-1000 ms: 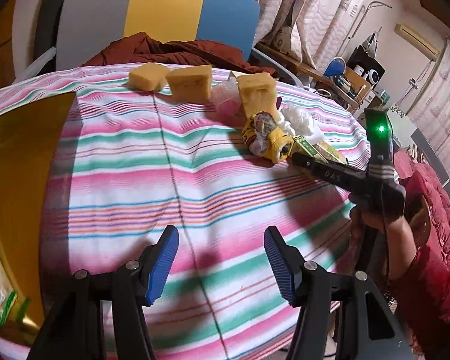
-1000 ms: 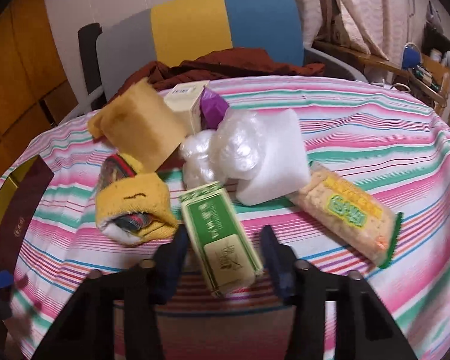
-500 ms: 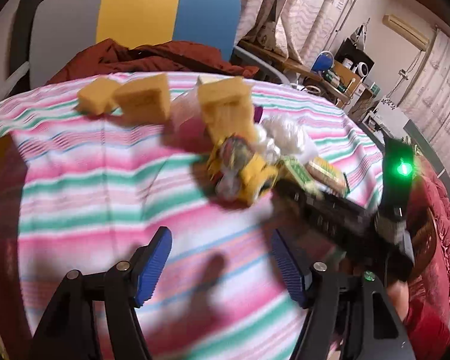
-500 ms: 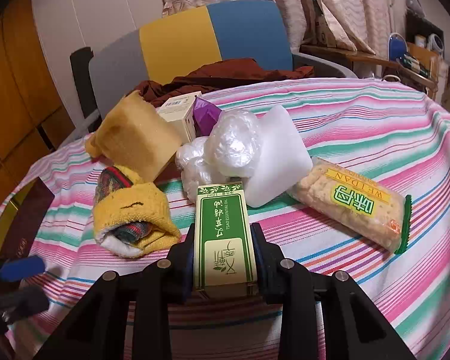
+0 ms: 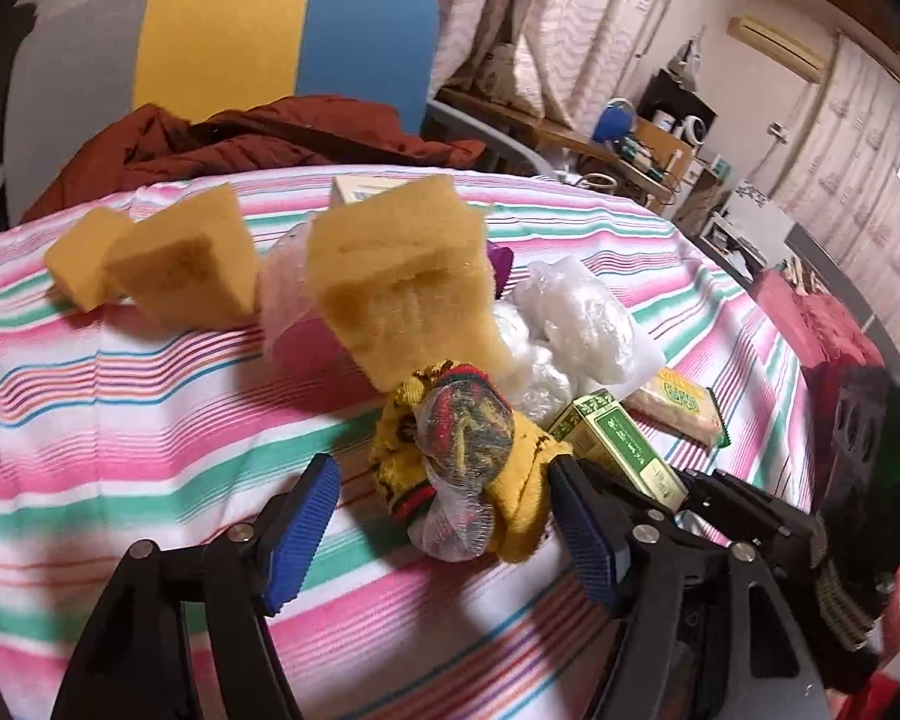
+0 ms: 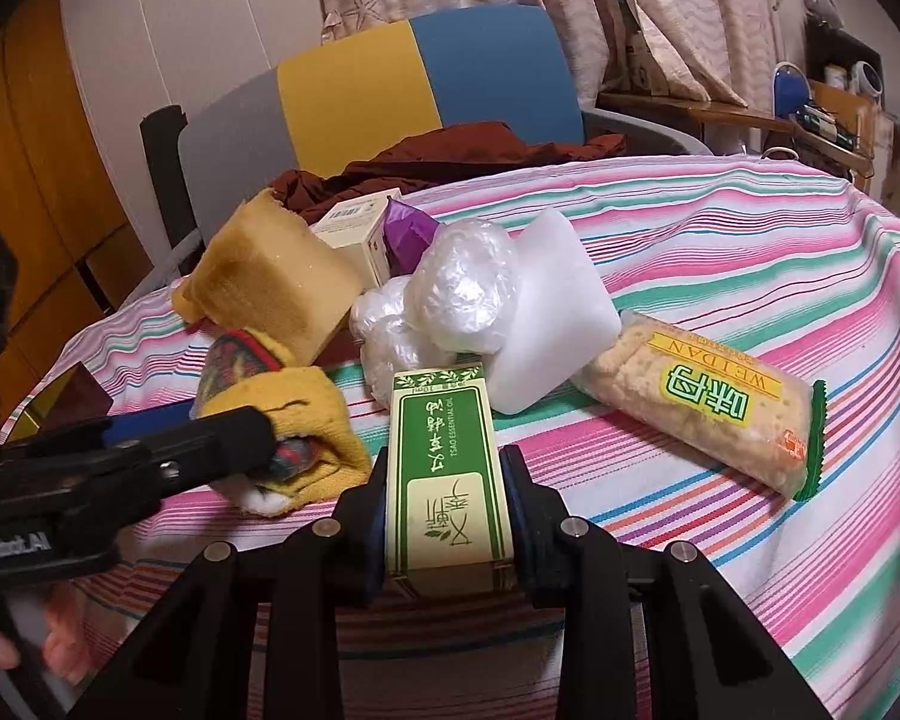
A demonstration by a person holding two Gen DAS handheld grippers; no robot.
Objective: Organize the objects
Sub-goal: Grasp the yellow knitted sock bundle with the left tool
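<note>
Yellow sponges [image 5: 180, 261] show only beyond left claw [image 5: 444, 531].

The green and cream box [image 6: 447, 474] is clamped between the two fingers of the right gripper [image 6: 447, 525], just above the striped tablecloth [image 6: 750, 276]. To its left, the rolled yellow sock [image 6: 297, 414] is touched by a finger of the left gripper [image 6: 210, 444]. A cracker packet [image 6: 702, 402] is seen lying at the right, beside a white foam block [image 6: 555, 306] and crumpled plastic wrap [image 6: 450, 300].
</note>
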